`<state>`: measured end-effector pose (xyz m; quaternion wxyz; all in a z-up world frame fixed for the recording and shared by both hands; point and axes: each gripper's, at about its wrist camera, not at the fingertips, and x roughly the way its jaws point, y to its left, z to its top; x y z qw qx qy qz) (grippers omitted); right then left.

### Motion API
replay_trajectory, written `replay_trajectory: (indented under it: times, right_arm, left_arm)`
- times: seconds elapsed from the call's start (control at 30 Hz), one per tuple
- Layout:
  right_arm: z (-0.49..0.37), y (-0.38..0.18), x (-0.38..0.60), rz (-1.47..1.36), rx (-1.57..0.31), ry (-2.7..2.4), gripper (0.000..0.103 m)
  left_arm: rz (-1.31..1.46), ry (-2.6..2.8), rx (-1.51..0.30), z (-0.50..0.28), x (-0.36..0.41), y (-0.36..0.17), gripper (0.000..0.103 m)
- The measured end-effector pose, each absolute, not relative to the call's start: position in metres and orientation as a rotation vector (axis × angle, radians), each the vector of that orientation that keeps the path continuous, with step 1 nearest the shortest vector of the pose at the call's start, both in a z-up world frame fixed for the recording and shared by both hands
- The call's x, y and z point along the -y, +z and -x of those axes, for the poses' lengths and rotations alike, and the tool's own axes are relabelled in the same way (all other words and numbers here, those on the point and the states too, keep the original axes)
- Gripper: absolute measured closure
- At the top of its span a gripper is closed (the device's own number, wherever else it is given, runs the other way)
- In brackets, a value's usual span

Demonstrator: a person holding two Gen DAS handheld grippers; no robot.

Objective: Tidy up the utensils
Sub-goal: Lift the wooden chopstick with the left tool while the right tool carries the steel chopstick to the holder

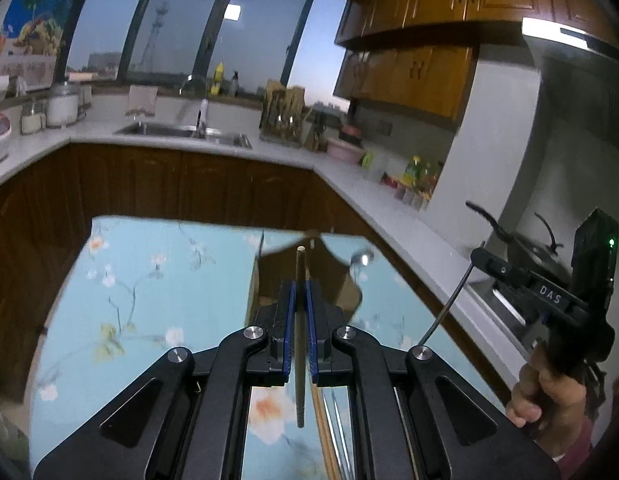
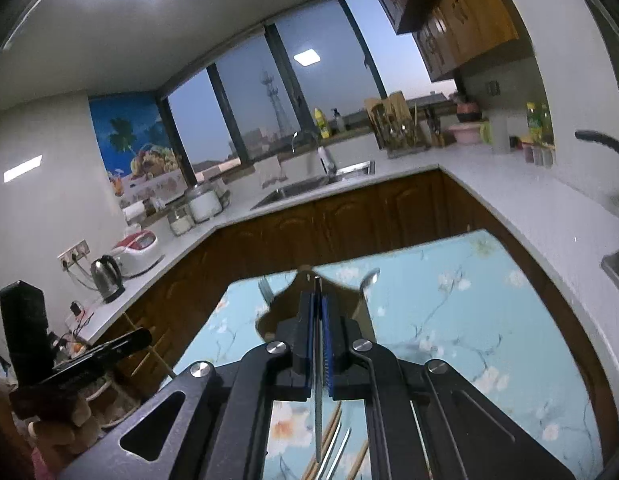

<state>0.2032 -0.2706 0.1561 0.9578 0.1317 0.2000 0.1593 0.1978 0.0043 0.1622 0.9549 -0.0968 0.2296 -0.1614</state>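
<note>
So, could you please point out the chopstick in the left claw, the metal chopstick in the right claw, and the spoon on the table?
Wooden chopstick [image 1: 300, 344]: left wrist view, mid-shaft between pads.
Metal chopstick [image 2: 317, 400]: right wrist view, shaft behind pads.
Spoon [image 2: 371, 279]: right wrist view, bowl.

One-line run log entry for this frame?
left claw: shut on chopstick | right claw: shut on metal chopstick | both above table | spoon, fork by holder
</note>
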Motion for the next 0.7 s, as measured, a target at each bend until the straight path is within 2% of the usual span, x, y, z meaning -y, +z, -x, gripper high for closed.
replay_trajectory:
  times: [0.4, 0.57, 0.7]
  right_arm:
    - [-0.269, 0.204, 0.274, -0.287, -0.236, 0.263, 0.099]
    - [-0.296, 0.195, 0.265, -0.259, -0.213, 0.240, 0.099]
    - [-0.312, 0.167, 0.254, -0.228, -0.236, 0.220, 0.099]
  left_arm:
    - [0.250, -0.267, -0.312, -0.274, -0.010, 0.222, 0.098]
    - [0.275, -0.214, -0.291, -0.305, -0.011, 0.205, 0.098]
    - [0.294, -0.177, -0.284, -0.319, -0.013, 0.165, 0.098]
